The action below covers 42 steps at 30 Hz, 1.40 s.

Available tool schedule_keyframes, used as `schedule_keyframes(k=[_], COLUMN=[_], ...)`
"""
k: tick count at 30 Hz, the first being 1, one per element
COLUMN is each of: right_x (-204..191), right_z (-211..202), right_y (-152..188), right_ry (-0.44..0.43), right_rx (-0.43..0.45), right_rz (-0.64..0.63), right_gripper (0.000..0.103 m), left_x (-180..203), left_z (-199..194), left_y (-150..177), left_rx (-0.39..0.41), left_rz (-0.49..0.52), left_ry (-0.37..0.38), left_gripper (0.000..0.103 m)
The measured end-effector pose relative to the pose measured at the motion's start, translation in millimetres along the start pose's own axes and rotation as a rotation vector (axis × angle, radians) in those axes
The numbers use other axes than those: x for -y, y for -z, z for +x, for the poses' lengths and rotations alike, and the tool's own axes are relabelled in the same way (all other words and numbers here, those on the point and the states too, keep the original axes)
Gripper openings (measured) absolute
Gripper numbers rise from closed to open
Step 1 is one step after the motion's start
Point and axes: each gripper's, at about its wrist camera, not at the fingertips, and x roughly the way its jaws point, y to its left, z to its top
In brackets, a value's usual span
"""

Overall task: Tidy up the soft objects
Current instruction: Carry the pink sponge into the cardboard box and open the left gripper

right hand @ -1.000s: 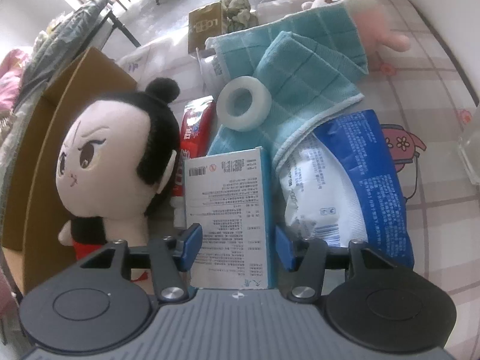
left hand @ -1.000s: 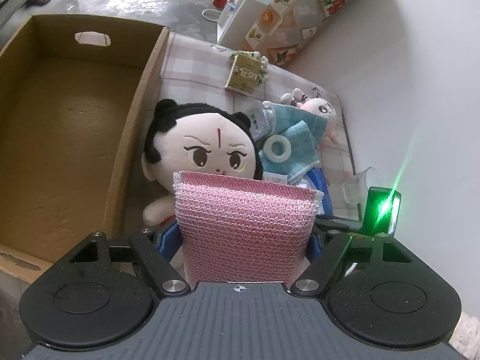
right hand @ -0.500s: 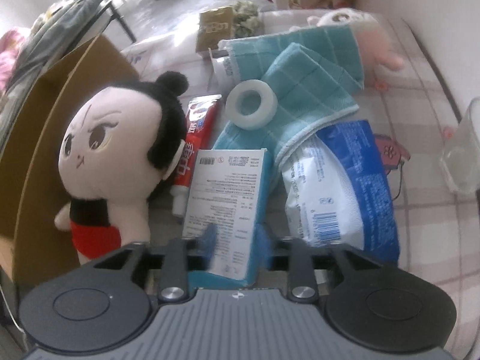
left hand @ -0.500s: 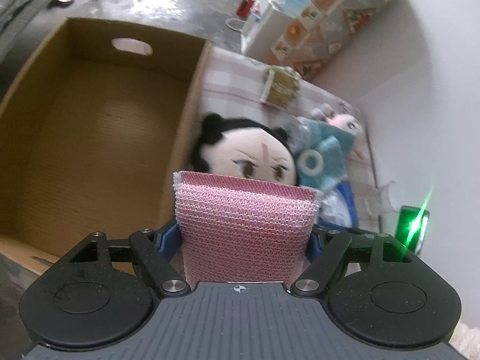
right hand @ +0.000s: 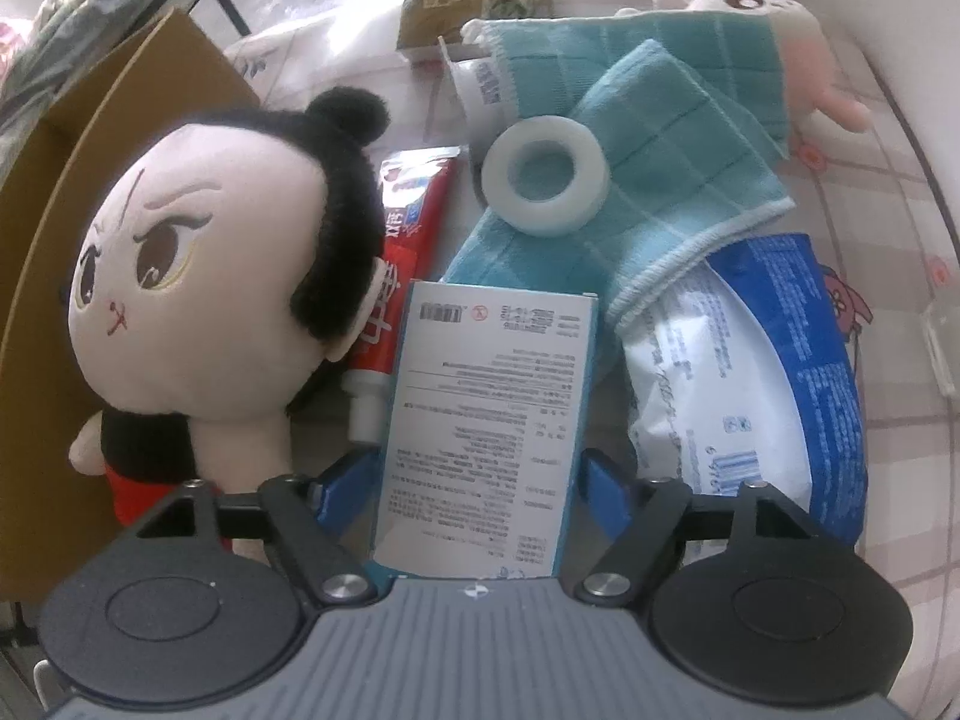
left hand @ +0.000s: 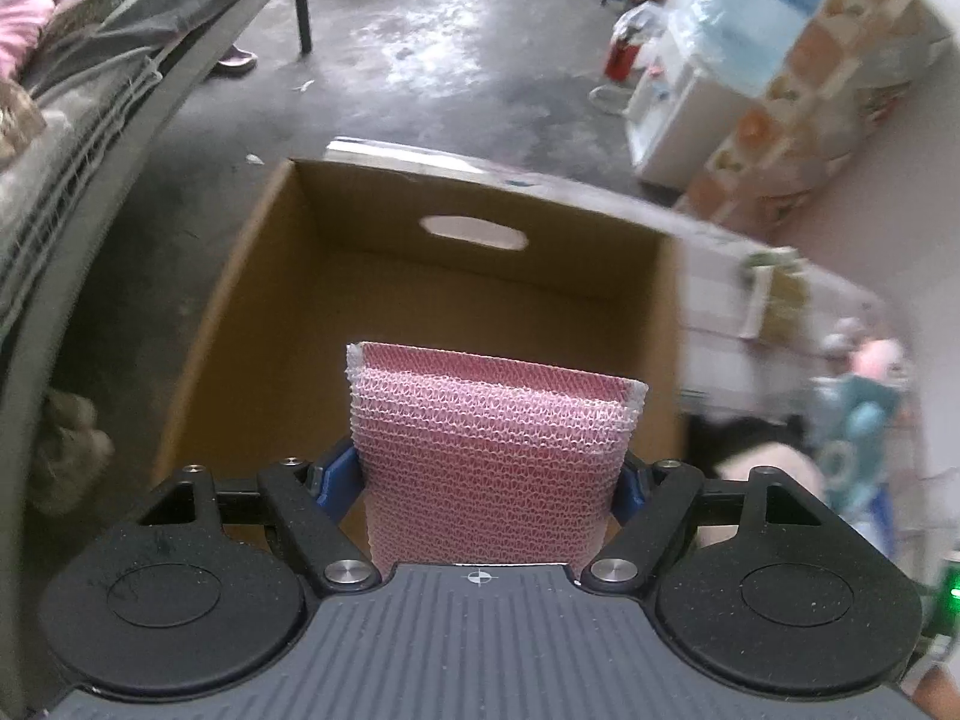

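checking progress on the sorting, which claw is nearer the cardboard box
Left. The left claw, gripping the pink sponge, hangs over the open box. The right claw, opening around a printed carton, is over the bed; the box is at that view's left edge.

Sponge point(left hand: 489, 450) pink under white mesh netting – cardboard box point(left hand: 288, 312) plain brown; plush doll point(right hand: 210, 276) cream face, black hair, red trousers; towel point(right hand: 648, 138) light blue, pale grid lines, white edging; tape ring point(right hand: 546, 177) white; toothpaste tube point(right hand: 399, 276) red with white cap; printed carton point(right hand: 480, 432) white, blue sides – wipes pack point(right hand: 774, 372) blue and white; bed cover point(right hand: 900, 462) pink-white check
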Motion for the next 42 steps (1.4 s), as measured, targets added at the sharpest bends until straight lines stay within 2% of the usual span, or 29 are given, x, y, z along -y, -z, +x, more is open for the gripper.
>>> schedule_keyframes(k=[6,8,12,18,23,27,29,33,36,37,40,42], right_x=[-4,-6,-11,-13,-13,-11,-11,-10,-11,-11,-11,-11], right_z=[5,5,4,4,5,4,4,3,2,2,1,0], right_y=[-2,0,7,12,15,14,14,14,16,17,18,18], right_ry=[0.007,0.012,0.024,0.031,0.035,0.034,0.032,0.032,0.036,0.036,0.039,0.039], right_rx=[-0.002,0.002,0.014,0.037,0.044,0.041,0.04,0.047,0.055,0.056,0.059,0.06], right_rz=[-0.011,-0.019,-0.038,-0.026,-0.016,-0.017,-0.018,-0.017,-0.021,-0.021,-0.025,-0.028], right_gripper=[0.08,0.08,0.08,0.08,0.08,0.08,0.08,0.08,0.08,0.08,0.08,0.08], left_x=[-7,-12,-14,-13,-17,-13,-10,-1,9,10,7,5], left_z=[71,89,122,138,117,109,102,103,118,124,132,124], left_y=[-27,-30,-37,-34,-28,-20,-14,-6,0,-1,-3,-2], left_rx=[-0.07,-0.07,-0.039,0.04,0.135,0.143,0.139,0.101,0.063,0.04,-0.024,-0.021], left_rz=[0.146,0.182,0.222,0.224,0.186,0.205,0.201,0.218,0.27,0.279,0.199,0.156], left_ry=[-0.147,-0.181,-0.244,-0.338,-0.313,-0.326,-0.3,-0.223,-0.246,-0.253,-0.192,-0.112], left_gripper=[0.078,0.078,0.08,0.082,0.085,0.085,0.084,0.079,0.07,0.063,0.057,0.058])
